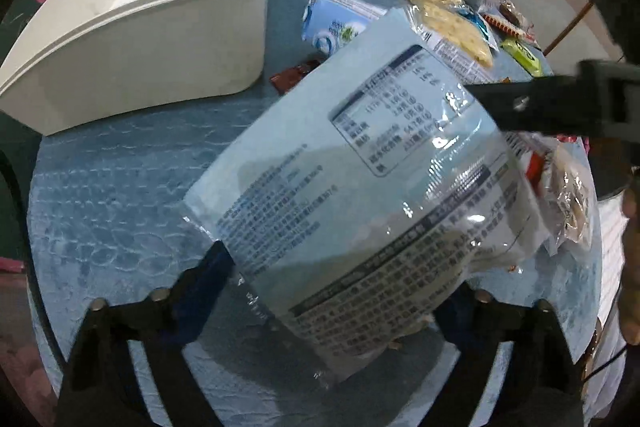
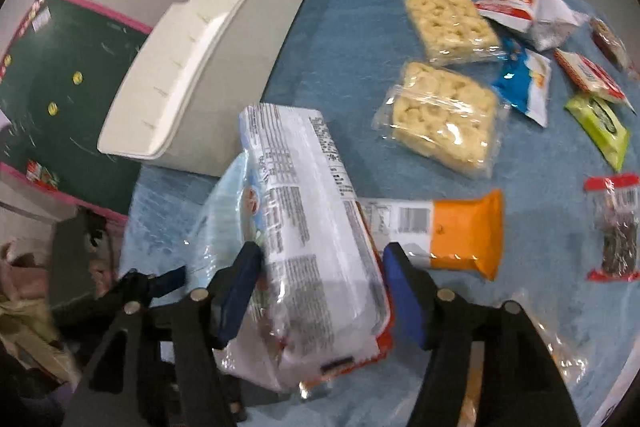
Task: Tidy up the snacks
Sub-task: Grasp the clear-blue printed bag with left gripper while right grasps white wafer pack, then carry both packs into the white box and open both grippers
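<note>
One white plastic storage bin [image 2: 208,67] stands at left on the round blue-covered table [image 2: 348,39]. Two clear packs of pale puffed-rice squares [image 2: 444,115] lie right of it, then one orange-ended wrapper [image 2: 464,231]. The left gripper [image 1: 340,291] straddles a pale-blue printed snack bag [image 1: 352,179]; grip uncertain. The right gripper [image 2: 320,267], angled downward, brackets a white printed pouch [image 2: 308,211], pads apparently not pressing.

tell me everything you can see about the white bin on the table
The white bin looks like smooth matte plastic, long, with one tall end stepping down to a lower rim. Small slot marks line its inner wall. Nothing shows in the part of its inside that is visible. It stands upright on the blue table cover, at the far left. A small brown wrapper lies close to its corner; contact is unclear.
</note>
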Motion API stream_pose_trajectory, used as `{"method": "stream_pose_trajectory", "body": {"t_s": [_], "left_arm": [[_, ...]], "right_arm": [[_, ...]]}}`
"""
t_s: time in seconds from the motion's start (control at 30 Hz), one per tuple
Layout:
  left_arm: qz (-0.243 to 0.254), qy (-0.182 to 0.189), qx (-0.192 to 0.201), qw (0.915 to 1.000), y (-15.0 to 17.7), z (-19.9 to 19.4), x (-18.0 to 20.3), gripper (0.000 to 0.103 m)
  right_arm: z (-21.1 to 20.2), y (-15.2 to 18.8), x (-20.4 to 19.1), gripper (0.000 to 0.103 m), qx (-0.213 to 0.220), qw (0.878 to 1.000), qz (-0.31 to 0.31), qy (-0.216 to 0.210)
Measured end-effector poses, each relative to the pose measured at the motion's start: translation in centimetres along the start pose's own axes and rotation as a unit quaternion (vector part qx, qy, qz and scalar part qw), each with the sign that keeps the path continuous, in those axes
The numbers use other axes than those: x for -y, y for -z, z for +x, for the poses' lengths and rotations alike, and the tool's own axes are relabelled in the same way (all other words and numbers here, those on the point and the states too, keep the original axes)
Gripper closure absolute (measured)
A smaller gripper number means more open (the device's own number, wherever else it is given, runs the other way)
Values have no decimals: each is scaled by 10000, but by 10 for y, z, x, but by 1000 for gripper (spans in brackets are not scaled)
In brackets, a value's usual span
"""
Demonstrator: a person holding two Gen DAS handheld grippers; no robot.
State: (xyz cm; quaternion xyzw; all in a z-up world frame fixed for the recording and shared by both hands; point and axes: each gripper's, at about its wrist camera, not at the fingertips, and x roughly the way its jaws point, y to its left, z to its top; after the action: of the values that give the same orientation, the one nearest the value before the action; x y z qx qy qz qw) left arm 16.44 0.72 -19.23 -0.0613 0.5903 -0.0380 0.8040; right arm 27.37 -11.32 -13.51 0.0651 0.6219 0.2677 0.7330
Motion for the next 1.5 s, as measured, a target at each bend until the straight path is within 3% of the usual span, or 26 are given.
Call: {"method": "stream_pose_trajectory", "body": {"t_s": [0.03, 0.13, 0.3, 0.47, 0.67, 0.87, 1.03, 1.23, 1.47, 1.5], "left_arm": [[-23, 9, 15, 10000, 3, -5, -5, 28], [-89, -9, 64, 9999, 9, -18, -15, 37], [-214, 46, 211, 9995, 23, -48, -35, 40], [-187, 105, 693, 9974, 26, -98, -47, 41], [-304, 166, 1331, 9905, 11, -152, -60, 41], [-472, -150, 1805, 9823, -20, -198, -92, 41], [-720, -450, 1608, 9833, -76, -188, -131, 41], [-963, -1039, 1187, 9828, -137, -136, -163, 41], [-1219, -1233, 859, 9811, -154, -91, -185, 37], [-1208, -1268, 816, 9812, -153, -87, -186, 33]], "right_arm": [[0, 1, 0, 44, 36, 10000, 49, -51], [-10, 7, -2, 47, 172, 9998, 41, 25], [-32, 23, 4, 49, 373, 9990, 261, -41], [-67, 35, 3, 50, 728, 9962, 445, -172], [-104, 34, -19, 50, 1171, 9909, 456, -482], [-130, 7, -60, 50, 1647, 9832, 339, -715], [-126, -28, -84, 50, 1751, 9810, 440, -713], [-85, -83, -105, 50, 1568, 9830, 716, -633], [-5, -121, -120, 49, 1070, 9893, 961, -258], [5, -123, -120, 48, 932, 9904, 983, -258]]}}
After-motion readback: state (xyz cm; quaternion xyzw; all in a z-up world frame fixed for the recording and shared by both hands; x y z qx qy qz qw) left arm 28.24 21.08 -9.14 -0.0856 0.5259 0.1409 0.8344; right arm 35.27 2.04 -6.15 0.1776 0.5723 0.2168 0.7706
